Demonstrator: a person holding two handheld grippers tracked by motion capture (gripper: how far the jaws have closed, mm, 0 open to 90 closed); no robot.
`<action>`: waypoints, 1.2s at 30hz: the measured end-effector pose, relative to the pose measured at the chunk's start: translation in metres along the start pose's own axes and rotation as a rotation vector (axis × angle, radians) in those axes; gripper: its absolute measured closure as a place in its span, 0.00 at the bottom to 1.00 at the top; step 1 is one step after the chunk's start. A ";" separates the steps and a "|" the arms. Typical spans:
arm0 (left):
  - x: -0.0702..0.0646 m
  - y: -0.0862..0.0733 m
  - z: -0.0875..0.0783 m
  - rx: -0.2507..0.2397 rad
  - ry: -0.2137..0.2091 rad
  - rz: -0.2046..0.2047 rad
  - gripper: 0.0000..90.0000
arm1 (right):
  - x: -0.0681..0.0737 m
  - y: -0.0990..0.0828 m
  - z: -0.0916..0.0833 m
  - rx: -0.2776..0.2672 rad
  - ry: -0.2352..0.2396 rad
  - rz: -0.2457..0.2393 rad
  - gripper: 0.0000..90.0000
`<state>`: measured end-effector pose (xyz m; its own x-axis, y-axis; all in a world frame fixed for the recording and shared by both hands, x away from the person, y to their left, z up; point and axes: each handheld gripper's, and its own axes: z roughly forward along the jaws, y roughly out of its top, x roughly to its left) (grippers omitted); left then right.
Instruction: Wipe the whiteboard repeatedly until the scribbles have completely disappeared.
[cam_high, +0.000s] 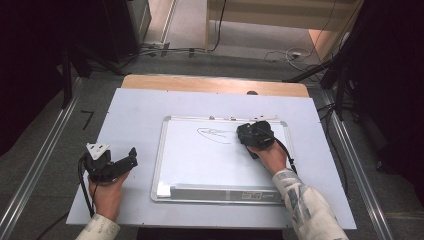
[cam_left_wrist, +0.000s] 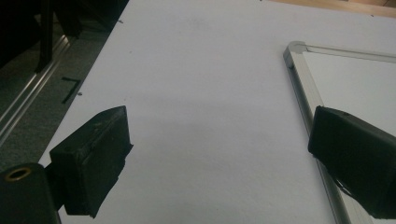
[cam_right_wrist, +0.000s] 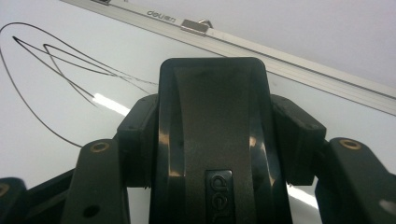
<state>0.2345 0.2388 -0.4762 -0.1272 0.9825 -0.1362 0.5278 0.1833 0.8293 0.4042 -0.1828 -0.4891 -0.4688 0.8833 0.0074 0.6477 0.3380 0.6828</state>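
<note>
Between the pads of the right tongs (cam_right_wrist: 212, 140) a black whiteboard eraser (cam_right_wrist: 212, 135) is clamped, pressed down on the whiteboard (cam_high: 200, 160) near its far right corner. Black pen lines (cam_high: 215, 134) lie just to the left of these tongs, still unwiped.

Several slips can be foreseen. If the eraser is tilted, only one edge would be dragged and streaks would be left. If pressure is pushed sideways too hard, the unclamped board could be slid across the tabletop (cam_high: 130, 107), since nothing is seen holding it. A loosened grip would let the smooth eraser body twist out between the pads. The cable trailing behind the right tongs could be dragged across the board.

Open room lies mainly to the left of the right tongs, across the bare white surface. Just beyond them runs the board's metal frame (cam_right_wrist: 289, 60) with a small clip (cam_right_wrist: 194, 25), against which the eraser could be caught. Nearer the person, the board's tray (cam_high: 220, 192) forms another raised edge.

Well apart, the left tongs (cam_high: 125, 162) are held with jaws wide and empty over bare tabletop, the board's corner (cam_left_wrist: 295, 46) just ahead of one jaw, the tabletop's left edge close on the other side.
</note>
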 end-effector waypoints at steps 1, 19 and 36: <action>0.000 0.000 0.000 0.000 0.000 0.000 0.07 | -0.001 0.000 -0.001 0.002 -0.002 0.004 0.43; -0.001 0.000 0.001 -0.001 0.000 0.000 0.07 | -0.033 -0.009 -0.010 0.009 -0.072 0.060 0.43; -0.003 0.001 0.002 -0.001 -0.006 0.003 0.07 | -0.008 0.001 -0.001 0.014 -0.055 0.030 0.43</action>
<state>0.2373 0.2363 -0.4765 -0.1208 0.9832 -0.1372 0.5277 0.1807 0.8300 0.4081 -0.1899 -0.4879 -0.4152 0.9096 -0.0126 0.6697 0.3150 0.6725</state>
